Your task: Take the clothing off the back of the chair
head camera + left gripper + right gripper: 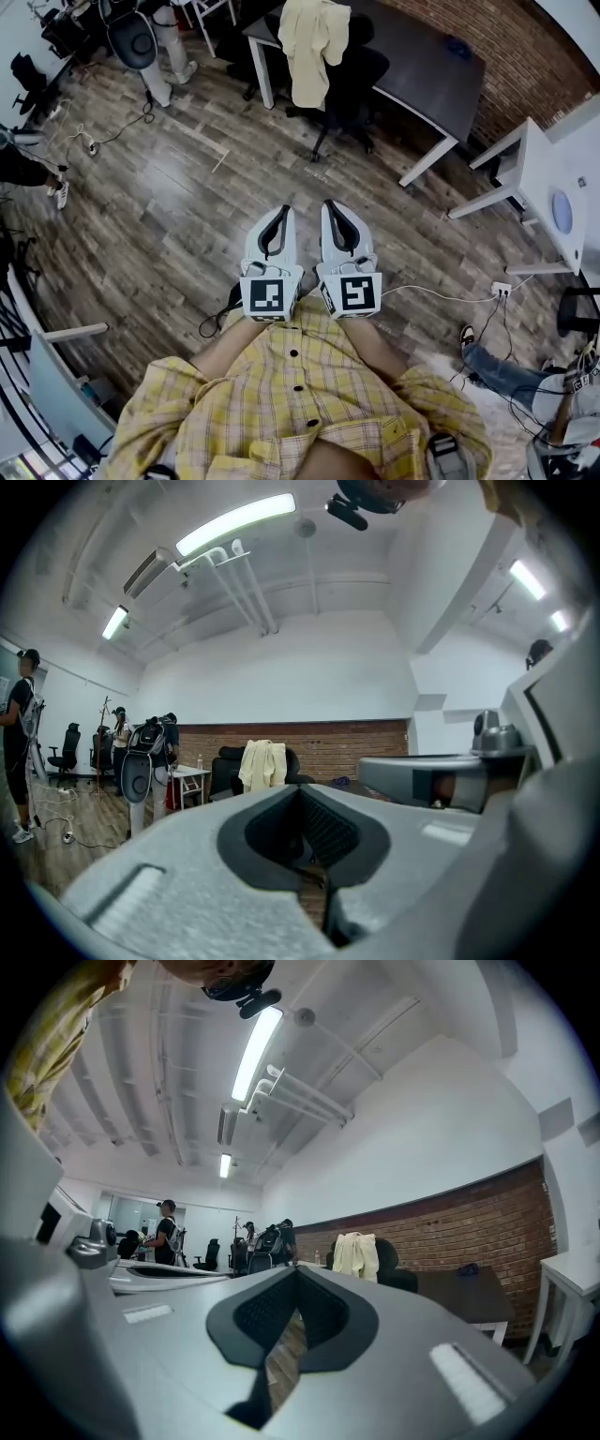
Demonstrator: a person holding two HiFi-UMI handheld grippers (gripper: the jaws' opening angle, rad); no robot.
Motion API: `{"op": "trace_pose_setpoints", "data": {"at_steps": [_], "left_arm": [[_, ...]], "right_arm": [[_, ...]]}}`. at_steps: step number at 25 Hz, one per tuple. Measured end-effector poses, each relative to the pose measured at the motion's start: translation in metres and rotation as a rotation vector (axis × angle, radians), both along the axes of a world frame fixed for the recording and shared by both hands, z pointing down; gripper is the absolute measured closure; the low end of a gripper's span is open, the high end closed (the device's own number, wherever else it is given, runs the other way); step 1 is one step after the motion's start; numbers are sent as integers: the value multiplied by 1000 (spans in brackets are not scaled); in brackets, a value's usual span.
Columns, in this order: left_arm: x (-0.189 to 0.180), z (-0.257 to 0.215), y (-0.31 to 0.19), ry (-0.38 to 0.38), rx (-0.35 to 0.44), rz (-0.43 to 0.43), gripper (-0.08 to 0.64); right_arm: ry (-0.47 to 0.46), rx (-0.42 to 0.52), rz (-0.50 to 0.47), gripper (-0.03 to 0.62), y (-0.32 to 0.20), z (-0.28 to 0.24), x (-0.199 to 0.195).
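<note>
A pale yellow piece of clothing (pixel 309 42) hangs over the back of a black office chair (pixel 356 80) at the top of the head view, well ahead of me across the wood floor. Both grippers are held side by side in front of my chest, pointing level towards the chair. My left gripper (pixel 281 214) has its jaws together with nothing between them. My right gripper (pixel 335 208) is likewise shut and empty. The clothing (pixel 262 764) shows small and far off beyond the left gripper (pixel 300 787), and the clothing (pixel 356 1253) shows just as far beyond the right gripper (pixel 296 1269).
A dark desk (pixel 422 75) stands just behind the chair, against a brick wall. A white table (pixel 539 169) is at the right. Cables and a power strip (pixel 502 289) lie on the floor. People stand at the far left, one with a backpack (pixel 150 752).
</note>
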State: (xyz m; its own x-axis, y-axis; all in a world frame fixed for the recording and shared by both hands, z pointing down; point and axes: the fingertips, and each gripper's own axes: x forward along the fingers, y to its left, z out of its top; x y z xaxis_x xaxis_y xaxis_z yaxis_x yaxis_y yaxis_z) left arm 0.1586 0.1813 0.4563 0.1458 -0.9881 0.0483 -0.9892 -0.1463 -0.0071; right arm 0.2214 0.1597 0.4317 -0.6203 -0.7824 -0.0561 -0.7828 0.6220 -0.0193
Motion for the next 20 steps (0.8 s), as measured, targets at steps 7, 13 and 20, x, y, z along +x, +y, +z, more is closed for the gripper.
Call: {"op": "trace_pose_setpoints", "data": {"at_steps": [7,13,20], "left_arm": [[-9,7,-11,5,2,5,560],[-47,13,-45,17,-5,24,560],[-88,13,-104,43,23,70,560]], "right_arm": [[5,-9,-5,589,-13,8,-15],[19,-16,24,589,-47,12,-49],[23,-35,69,588,-100,23,-92]]}}
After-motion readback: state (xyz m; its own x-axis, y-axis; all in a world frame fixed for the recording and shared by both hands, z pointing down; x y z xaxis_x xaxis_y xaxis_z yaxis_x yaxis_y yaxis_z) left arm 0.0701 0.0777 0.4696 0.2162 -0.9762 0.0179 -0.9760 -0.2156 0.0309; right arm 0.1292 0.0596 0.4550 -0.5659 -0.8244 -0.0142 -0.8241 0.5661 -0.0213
